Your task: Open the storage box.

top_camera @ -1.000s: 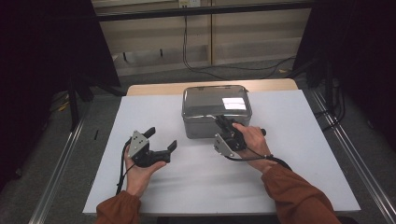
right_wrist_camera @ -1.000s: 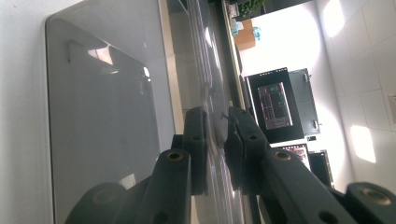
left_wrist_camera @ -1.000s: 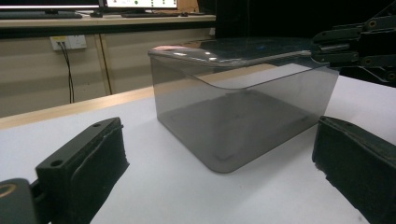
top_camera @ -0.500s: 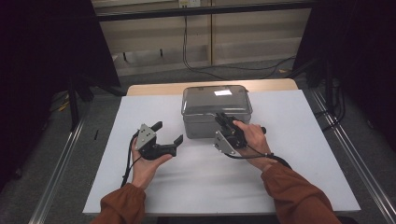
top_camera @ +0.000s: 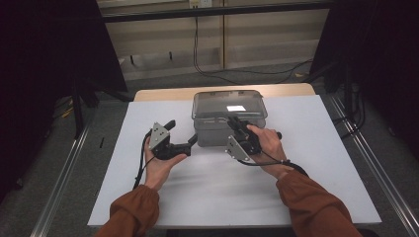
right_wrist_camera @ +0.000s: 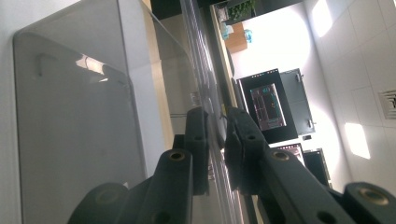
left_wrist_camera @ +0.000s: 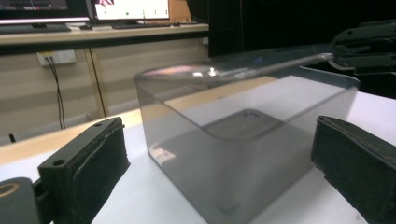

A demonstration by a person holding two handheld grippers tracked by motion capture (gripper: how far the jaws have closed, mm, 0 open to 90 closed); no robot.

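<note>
A translucent grey plastic box [top_camera: 217,129] with a clear lid [top_camera: 228,103] stands at the back middle of the white table [top_camera: 217,192]. My right gripper [top_camera: 233,122] is at the box's front edge, shut on the lid's rim. In the right gripper view both pads [right_wrist_camera: 201,140] pinch that thin rim [right_wrist_camera: 201,88] beside the box wall [right_wrist_camera: 79,121]. My left gripper [top_camera: 183,132] stands open just left of the box's front left corner. In the left gripper view the box [left_wrist_camera: 261,154] sits ahead between the wide jaws, untouched, and the right gripper [left_wrist_camera: 364,46] shows at the lid's far edge.
Metal rails [top_camera: 64,173] run along both sides of the table. Behind it are a wooden strip [top_camera: 163,93], a low wall with hanging cables [top_camera: 195,44] and dark stands at both sides. Bare white surface lies in front of the box.
My left gripper has moved right and forward, from well left of the box to its front left corner. The right gripper has stayed on the lid's rim.
</note>
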